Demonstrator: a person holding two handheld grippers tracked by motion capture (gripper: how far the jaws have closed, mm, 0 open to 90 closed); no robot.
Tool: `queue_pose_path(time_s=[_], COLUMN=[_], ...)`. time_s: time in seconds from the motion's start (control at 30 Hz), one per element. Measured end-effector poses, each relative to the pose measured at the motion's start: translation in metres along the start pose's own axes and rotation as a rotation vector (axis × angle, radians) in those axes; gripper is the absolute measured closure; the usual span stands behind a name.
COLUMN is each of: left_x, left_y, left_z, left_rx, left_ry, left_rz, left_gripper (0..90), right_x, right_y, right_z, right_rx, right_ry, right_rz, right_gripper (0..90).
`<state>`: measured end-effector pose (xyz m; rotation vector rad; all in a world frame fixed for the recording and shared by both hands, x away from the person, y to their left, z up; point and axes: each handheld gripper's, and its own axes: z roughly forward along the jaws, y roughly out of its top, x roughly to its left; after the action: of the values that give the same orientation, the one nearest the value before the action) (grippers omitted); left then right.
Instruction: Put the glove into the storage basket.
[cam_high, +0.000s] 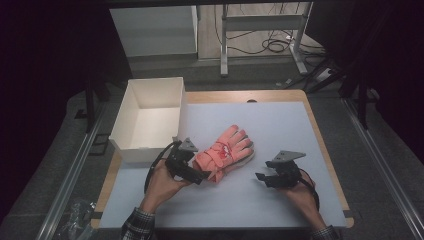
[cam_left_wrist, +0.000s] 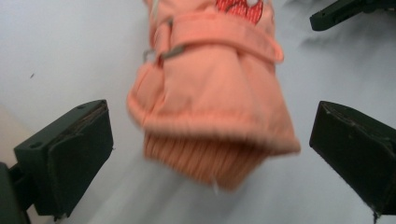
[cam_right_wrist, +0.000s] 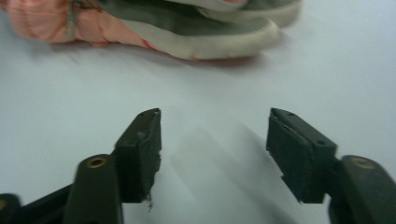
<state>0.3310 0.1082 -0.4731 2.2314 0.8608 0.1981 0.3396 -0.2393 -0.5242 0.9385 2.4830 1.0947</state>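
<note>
With both claws apart, the left claw straddling the glove cuff at mid-desk and the right claw clear, we next clamp and lift toward the box.

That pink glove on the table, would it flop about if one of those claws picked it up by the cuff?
Probably yes: the glove looks like padded fabric with a ribbed knit cuff, so its fingers would likely droop. It seems light for its bulk. Lying flat on the table, it should slide rather than roll when pushed.
</note>
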Motion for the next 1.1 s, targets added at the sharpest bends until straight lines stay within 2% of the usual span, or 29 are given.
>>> queue_pose_path(time_s=[0.13, 0.3, 0.47, 0.63, 0.67, 0.7, 0.9, 1.1], left_x=[-0.002, -0.003, 0.000, 0.000, -0.001, -0.003, -0.004, -0.009], left_y=[0.017, 0.036, 0.046, 0.049, 0.050, 0.050, 0.048, 0.044], left_z=[0.013, 0.034, 0.053, 0.073, 0.076, 0.083, 0.094, 0.107], left_rx=[0.022, 0.080, 0.121, 0.177, 0.188, 0.224, 0.268, 0.334], left_ry=[-0.004, 0.023, 0.019, 0.006, 0.011, 0.031, 0.039, 0.059], left_rz=[0.021, 0.058, 0.061, 0.068, 0.074, 0.093, 0.099, 0.127], left_gripper=[0.0, 0.0, 0.0, 0.0, 0.0, 0.0, 0.0, 0.0], right_x=[-0.009, -0.019, -0.029, -0.037, -0.038, -0.038, -0.036, -0.036], right_y=[-0.005, -0.009, -0.015, -0.022, -0.023, -0.025, -0.026, -0.026], right_z=[-0.007, -0.016, -0.025, -0.028, -0.027, -0.024, -0.023, -0.022], right_rx=[-0.001, -0.006, -0.019, -0.012, -0.003, 0.013, 0.016, 0.017], right_ry=[-0.033, -0.071, -0.103, -0.132, -0.133, -0.138, -0.150, -0.158], right_rz=[0.018, 0.034, 0.079, 0.102, 0.104, 0.100, 0.085, 0.077], right_gripper=[31.4, 29.7, 26.7, 23.2, 22.9, 22.4, 22.2, 22.0])
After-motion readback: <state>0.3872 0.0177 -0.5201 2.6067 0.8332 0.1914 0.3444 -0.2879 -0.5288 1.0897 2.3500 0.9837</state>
